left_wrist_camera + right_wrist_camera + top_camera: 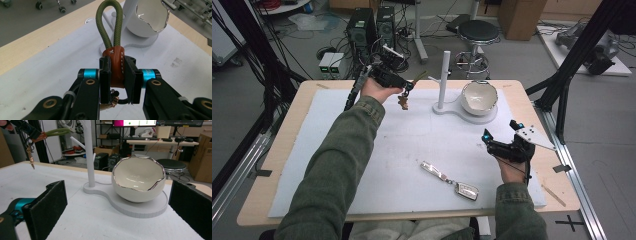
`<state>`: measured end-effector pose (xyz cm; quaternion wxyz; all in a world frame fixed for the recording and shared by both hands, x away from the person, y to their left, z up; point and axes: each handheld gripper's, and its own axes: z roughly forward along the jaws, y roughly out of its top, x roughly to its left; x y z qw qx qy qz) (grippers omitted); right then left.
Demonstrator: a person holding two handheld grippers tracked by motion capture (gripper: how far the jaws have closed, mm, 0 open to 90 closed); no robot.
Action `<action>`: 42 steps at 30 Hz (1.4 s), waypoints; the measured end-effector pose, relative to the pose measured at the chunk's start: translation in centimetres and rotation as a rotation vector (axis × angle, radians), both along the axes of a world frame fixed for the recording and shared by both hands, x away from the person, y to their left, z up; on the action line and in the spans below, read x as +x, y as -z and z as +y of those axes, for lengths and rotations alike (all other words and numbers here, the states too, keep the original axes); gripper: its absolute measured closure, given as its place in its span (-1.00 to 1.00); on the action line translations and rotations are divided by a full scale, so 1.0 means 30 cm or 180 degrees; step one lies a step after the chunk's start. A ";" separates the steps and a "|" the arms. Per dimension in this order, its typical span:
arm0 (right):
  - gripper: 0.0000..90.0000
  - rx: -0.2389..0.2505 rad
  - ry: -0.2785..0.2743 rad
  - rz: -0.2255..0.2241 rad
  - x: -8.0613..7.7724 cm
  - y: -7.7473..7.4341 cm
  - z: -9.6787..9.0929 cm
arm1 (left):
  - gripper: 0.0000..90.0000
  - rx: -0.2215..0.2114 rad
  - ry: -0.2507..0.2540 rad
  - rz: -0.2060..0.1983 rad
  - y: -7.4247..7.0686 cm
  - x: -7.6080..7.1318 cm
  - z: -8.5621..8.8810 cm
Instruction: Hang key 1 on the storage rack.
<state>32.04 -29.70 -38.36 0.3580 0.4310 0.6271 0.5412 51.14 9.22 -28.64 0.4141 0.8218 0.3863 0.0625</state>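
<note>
Olive loop (110, 23) of the keyring, clamped at its leather tab (116, 65) by the left gripper (117, 75), should be slipped over the stand (443, 80) peg at 3 o'clock; the right gripper (117, 210) is held wide open, empty.

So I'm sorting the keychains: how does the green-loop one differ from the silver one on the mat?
The green-loop keychain is clamped by its brown leather tab in the left gripper, hanging above the mat; the silver keychain lies flat and untouched. The first is cord and leather, the second shiny metal. Both carry a small attachment at one end.
</note>
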 end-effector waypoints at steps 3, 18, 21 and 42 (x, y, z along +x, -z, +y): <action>-0.98 0.0003 -0.0009 0.0011 -0.001 0.000 0.001 | 0.69 -0.0037 -0.0014 -0.0010 0.004 0.004 -0.010; -0.98 -0.0016 -0.0030 0.0011 0.004 0.002 0.005 | 0.69 -0.0015 0.0048 0.0013 0.051 0.023 -0.086; -0.98 -0.0010 -0.0027 0.0022 0.003 0.002 0.005 | 0.69 0.0032 0.0074 0.0006 0.060 0.025 -0.102; -0.98 -0.0029 -0.0055 0.0013 0.006 0.003 0.005 | 0.66 0.0241 0.0095 -0.0041 0.107 0.028 -0.161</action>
